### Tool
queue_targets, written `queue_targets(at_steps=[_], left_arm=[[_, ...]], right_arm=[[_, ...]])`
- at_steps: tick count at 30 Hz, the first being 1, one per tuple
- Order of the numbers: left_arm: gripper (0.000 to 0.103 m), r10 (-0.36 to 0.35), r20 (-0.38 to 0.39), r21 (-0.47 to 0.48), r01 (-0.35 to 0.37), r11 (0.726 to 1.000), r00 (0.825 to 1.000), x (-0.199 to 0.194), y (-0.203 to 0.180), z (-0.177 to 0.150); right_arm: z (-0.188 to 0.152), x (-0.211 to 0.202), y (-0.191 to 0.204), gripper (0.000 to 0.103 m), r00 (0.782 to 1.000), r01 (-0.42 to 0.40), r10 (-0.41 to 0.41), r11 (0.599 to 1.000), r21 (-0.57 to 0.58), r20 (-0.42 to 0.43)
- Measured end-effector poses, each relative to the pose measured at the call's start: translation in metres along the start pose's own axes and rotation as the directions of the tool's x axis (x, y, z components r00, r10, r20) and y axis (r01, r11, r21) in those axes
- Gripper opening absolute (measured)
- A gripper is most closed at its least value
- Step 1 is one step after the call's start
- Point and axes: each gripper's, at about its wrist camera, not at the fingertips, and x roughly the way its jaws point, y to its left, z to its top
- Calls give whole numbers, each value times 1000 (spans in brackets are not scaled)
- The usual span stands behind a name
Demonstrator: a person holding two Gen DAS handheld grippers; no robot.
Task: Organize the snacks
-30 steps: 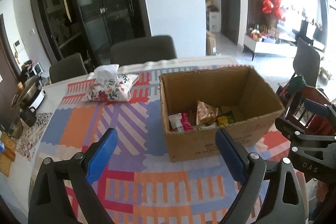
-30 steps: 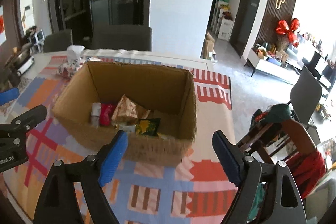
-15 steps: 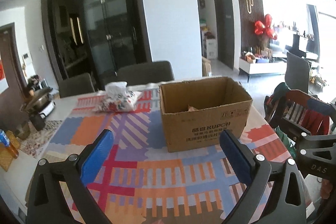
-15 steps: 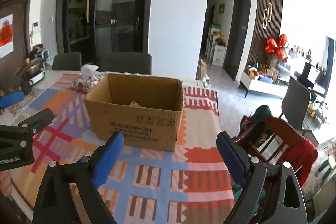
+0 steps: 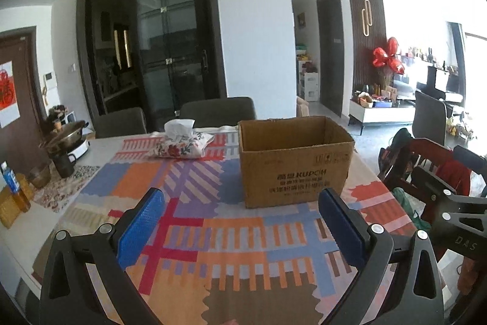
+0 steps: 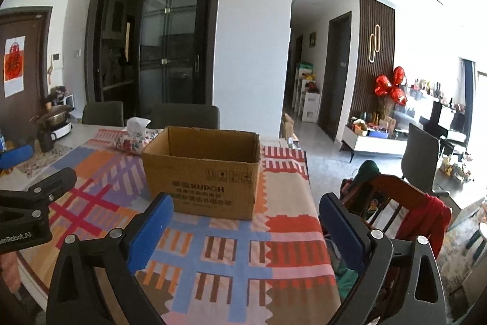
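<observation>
A brown cardboard box [image 5: 293,162] stands open-topped on the patterned tablecloth [image 5: 194,221]; it also shows in the right wrist view [image 6: 201,172]. Its inside is hidden from this low angle, so no snacks show. My left gripper [image 5: 240,197] is open and empty, low over the cloth in front of the box. My right gripper [image 6: 245,203] is open and empty, in front of the box's right part. The right gripper shows at the right edge of the left wrist view [image 5: 450,203].
A floral tissue pouch [image 5: 181,143] lies behind and left of the box. A pot and cooker [image 5: 68,142] stand at the table's left. Dark chairs [image 5: 217,111] sit behind the table. A chair with red clothing [image 6: 404,209] stands at the table's right edge.
Both grippers dropped and pulled back from above the box. The snacks inside, visible before, are now hidden behind the box wall. Both stay open.
</observation>
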Motion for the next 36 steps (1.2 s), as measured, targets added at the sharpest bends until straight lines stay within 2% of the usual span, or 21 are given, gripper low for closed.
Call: queue_targets(at_steps=[7,17,36], left_arm=[[103,-7,21,12,7,1000,1000,-7,0,-9],[103,-15,43,18,15,1000,999,-14,-3,-10],[103,-20,48,15,19,1000,999,-17,-5,-9]], right_arm=[[-7,-7,-1,98,999,-25,25,999,28,22],[-13,-5,-9,98,999,-41,41,996,78,-3],[-16,-12,-7,98,999,-44,43,997,70,16]])
